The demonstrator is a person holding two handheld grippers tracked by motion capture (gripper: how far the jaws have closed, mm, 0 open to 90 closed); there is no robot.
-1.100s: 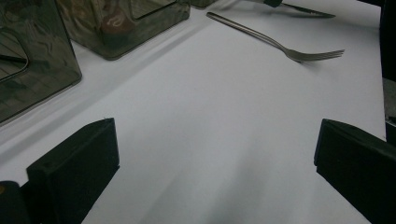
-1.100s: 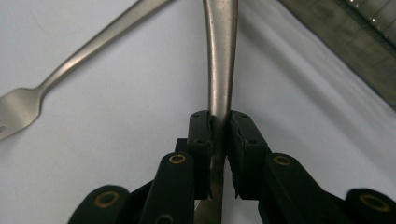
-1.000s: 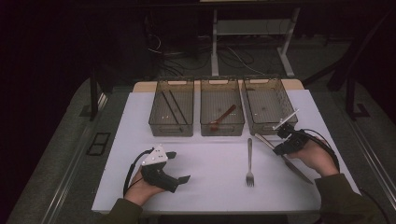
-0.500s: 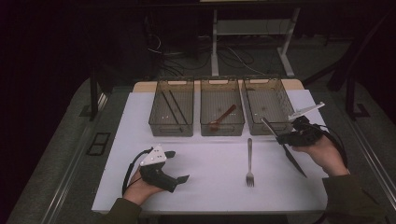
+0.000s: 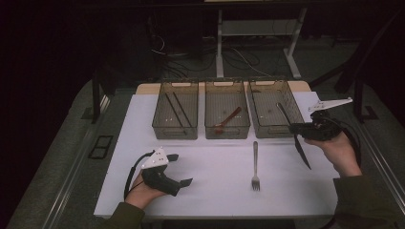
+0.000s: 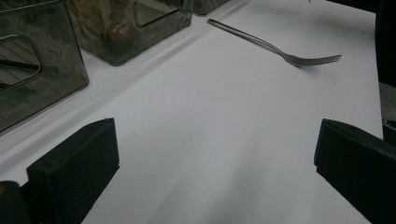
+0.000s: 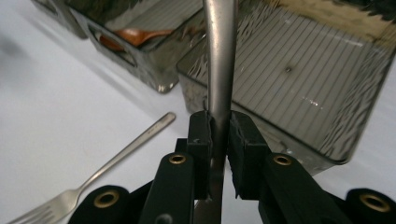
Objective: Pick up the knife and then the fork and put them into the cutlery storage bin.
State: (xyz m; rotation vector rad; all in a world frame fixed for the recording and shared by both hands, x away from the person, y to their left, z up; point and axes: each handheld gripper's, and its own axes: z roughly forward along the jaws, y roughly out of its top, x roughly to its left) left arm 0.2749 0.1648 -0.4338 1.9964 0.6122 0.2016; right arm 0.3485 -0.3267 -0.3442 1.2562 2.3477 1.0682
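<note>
Jaws of the right gripper (image 7: pixel 219 140) clamp one knife (image 7: pixel 219 56); left gripper (image 5: pixel 181 169) gapes; one fork (image 5: pixel 255 164), three bins (image 5: pixel 176 133).

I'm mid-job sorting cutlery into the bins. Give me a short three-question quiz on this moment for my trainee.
1. True or false: the right gripper is shut on a knife.
2. Which of the three bins holds the brown spoon? A) left bin B) middle bin C) right bin
3. What lies loose on the white table, in front of the bins?

Key:
1. True. In the right gripper view the pads press on the metal handle, and the high view shows the knife held up beside the right bin.
2. B.
3. The fork, tines toward the person. The left gripper rests open on the table, holding nothing.
</note>
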